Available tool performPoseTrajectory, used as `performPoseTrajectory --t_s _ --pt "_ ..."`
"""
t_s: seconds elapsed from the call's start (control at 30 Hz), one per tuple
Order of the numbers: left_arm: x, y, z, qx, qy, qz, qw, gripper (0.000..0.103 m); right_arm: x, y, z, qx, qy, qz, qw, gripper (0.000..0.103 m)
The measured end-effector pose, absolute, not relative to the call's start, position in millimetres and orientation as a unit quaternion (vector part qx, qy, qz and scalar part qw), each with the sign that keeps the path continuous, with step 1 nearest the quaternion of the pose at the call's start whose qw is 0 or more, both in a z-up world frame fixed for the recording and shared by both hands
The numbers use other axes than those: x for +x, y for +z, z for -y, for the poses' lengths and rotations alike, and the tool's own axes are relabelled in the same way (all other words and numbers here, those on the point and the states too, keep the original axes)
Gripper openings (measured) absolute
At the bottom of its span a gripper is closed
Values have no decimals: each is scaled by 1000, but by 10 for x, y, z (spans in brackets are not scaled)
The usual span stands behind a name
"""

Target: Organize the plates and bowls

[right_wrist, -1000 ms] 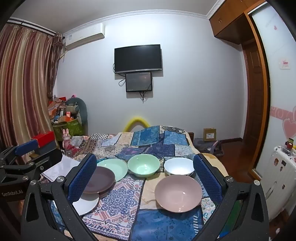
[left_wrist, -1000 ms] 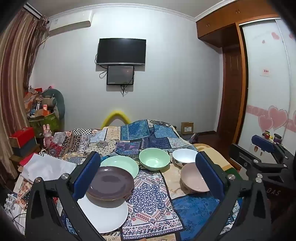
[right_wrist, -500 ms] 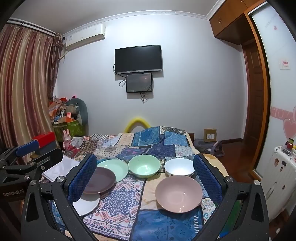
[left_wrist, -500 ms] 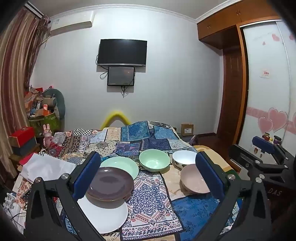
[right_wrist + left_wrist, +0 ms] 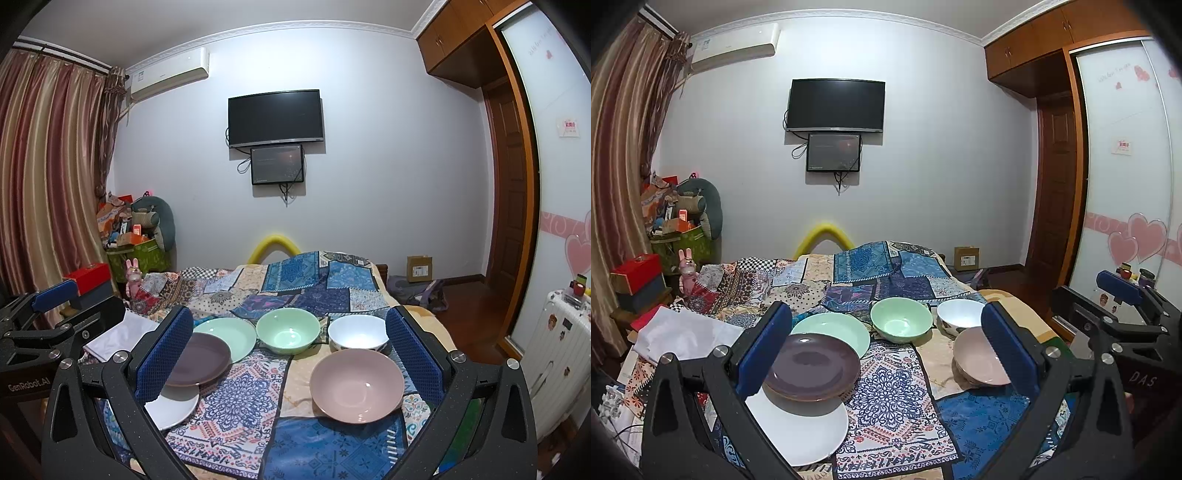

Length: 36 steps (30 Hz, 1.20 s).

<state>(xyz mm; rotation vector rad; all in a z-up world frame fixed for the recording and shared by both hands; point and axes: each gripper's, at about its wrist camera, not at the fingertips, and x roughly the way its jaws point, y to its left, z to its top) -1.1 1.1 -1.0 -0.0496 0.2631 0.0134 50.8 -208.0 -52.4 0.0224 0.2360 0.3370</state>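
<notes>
On a bed with a patchwork cloth [image 5: 897, 387] lie a white plate [image 5: 801, 432], a purple plate [image 5: 812, 365] overlapping it, and a green plate [image 5: 834, 330] behind. To the right stand a green bowl [image 5: 900, 324], a white bowl [image 5: 960, 312] and a pink bowl [image 5: 979, 360]. My left gripper [image 5: 886, 354] is open and empty, held above the near dishes. My right gripper [image 5: 288, 358] is open and empty; its view shows the pink bowl [image 5: 356, 384], white bowl [image 5: 356, 332], green bowl [image 5: 288, 334], purple plate [image 5: 199, 360], green plate [image 5: 229, 336] and white plate [image 5: 173, 406].
A white folded cloth [image 5: 683, 332] lies at the bed's left. Boxes and a cluttered green bin [image 5: 679, 240] stand at the left wall. A wardrobe [image 5: 1123, 184] and door are on the right. A white suitcase [image 5: 557, 354] stands at the right. A TV [image 5: 836, 105] hangs ahead.
Both views have shifted very slightly; the dishes have not moved and both grippers stay open.
</notes>
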Motion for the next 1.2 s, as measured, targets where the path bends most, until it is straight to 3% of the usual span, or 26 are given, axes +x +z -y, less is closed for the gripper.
performPoseTrajectory --t_s 1.2 --pt "-22 -2 -16 -20 10 -129 991 103 518 -523 2097 13 167 -118 979 103"
